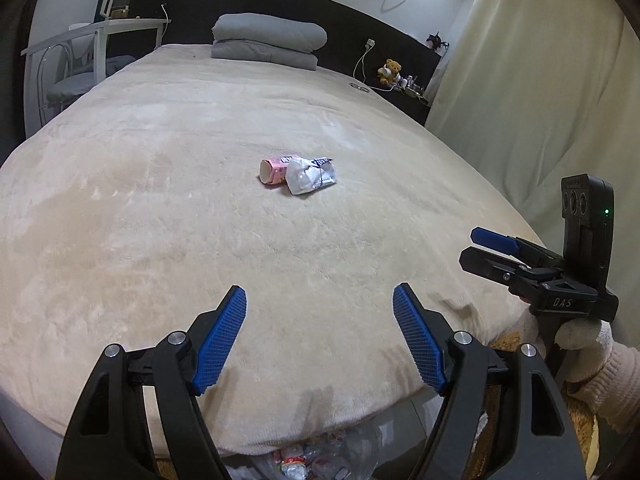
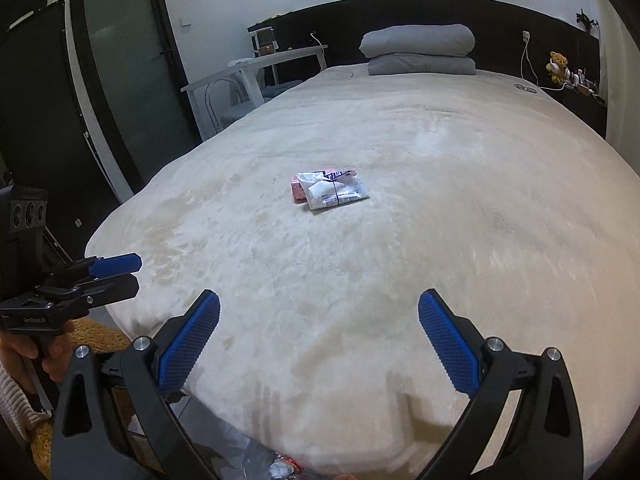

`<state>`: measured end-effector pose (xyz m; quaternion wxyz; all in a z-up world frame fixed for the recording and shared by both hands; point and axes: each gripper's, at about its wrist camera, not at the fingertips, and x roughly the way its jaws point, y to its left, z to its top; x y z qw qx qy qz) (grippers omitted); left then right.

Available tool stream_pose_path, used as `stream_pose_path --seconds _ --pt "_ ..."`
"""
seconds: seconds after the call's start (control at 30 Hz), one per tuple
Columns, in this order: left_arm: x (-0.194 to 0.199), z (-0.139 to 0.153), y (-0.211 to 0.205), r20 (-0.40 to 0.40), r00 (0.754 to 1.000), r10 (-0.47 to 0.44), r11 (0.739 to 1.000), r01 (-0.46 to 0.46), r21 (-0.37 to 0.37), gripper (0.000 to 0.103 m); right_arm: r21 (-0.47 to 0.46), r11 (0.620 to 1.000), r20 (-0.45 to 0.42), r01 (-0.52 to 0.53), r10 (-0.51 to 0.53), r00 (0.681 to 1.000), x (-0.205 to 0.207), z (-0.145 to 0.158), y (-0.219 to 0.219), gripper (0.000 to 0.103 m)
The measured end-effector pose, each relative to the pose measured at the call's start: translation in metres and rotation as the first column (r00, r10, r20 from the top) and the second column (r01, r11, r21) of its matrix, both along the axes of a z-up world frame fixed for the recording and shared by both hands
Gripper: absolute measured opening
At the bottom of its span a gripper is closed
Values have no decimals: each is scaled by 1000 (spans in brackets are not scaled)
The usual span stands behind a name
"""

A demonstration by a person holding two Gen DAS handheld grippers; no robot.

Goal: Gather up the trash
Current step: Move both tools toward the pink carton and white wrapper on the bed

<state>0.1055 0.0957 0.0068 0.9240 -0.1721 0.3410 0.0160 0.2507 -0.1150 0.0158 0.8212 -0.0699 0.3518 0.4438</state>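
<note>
a wide bed (image 1: pixel 168 208) with a plush beige cover fills both views. at its far end lie two folded grey blankets (image 1: pixel 268 42), stacked against a long black headboard (image 1: pixel 240 4). a small teddy bear (image 1: pixel 390 70) sits on the dark ledge beside the bed, near a white cable (image 1: pixel 362 66) hanging from a wall plug. a white desk (image 1: pixel 96 34) and a chair (image 1: pixel 66 80) stand on the other side. cream curtains (image 1: pixel 540 80) hang by the bear's side; a dark frosted-glass door (image 2: pixel 132 72) stands past the desk.
</note>
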Motion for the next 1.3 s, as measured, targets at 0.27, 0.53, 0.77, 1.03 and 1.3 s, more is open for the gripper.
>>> stream_pose_path --seconds 0.27,0.53,0.77,1.03,1.3 --pt "30 5 23 14 1000 -2 1000 2 1 74 -27 1000 1 -8 8 1000 48 -17 48 98" --pt "53 5 47 9 1000 17 1000 -17 -9 74 -28 999 -14 -37 37 999 92 -35 92 98" --pt "62 4 65 2 999 38 999 -38 13 74 -68 995 23 -69 71 997 111 -51 127 98" --pt "71 0 72 -16 999 45 999 -45 21 74 -105 992 18 -76 78 997 131 -60 155 98" --pt "79 -7 70 -44 999 28 999 -27 29 74 -138 986 31 -89 94 995 132 -63 163 71"
